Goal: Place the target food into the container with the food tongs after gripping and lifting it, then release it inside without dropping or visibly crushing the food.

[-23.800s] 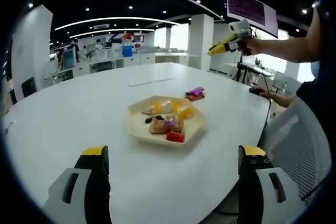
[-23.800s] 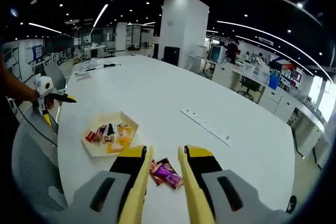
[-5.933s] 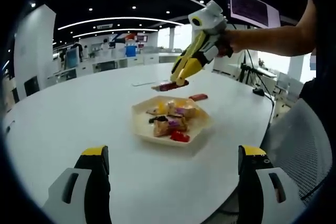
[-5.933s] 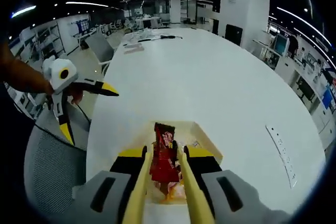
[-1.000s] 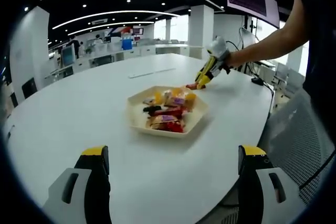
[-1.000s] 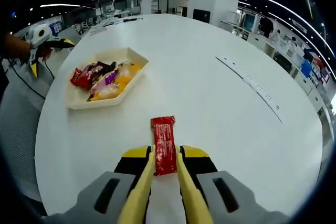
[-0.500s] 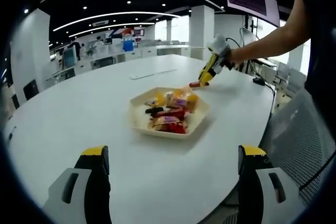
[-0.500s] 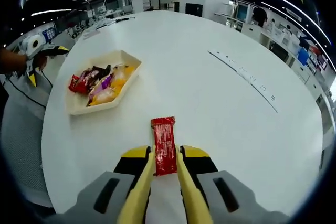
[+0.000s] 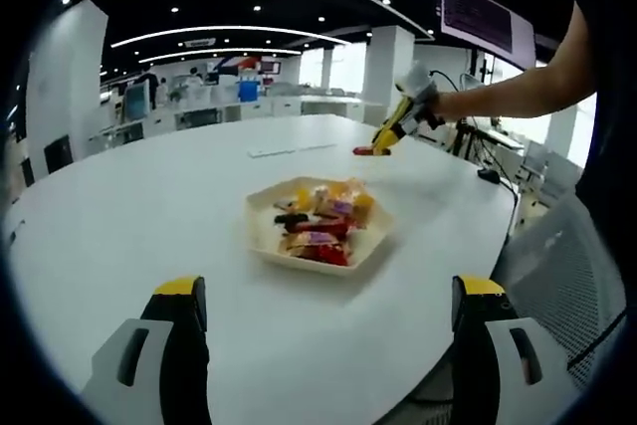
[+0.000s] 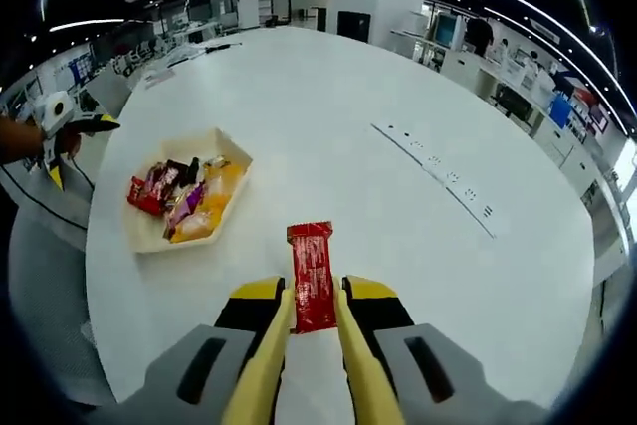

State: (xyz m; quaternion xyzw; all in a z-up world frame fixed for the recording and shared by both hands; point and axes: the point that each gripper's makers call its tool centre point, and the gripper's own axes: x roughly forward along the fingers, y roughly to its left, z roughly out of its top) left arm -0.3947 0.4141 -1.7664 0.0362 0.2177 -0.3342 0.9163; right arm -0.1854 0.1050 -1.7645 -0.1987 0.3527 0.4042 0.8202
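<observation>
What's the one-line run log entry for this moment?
right hand-held gripper: shut on red snack bar, lifted above table | left hand-held gripper: open, idle | tray: holds snacks, bar not in

red snack bar (image 10: pixel 313 276), cream tray (image 10: pixel 149 231), white table (image 10: pixel 328 126), yellow-tipped right gripper (image 10: pixel 313 318).

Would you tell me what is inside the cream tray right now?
The cream tray holds a heap of wrapped snacks: red, purple, orange and dark packets. Whatever lies beneath that heap is covered.

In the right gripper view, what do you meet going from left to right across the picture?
Left claw held in a hand → tray of wrapped snacks → red snack bar held in the right claw → long flat strip on the white table.
</observation>
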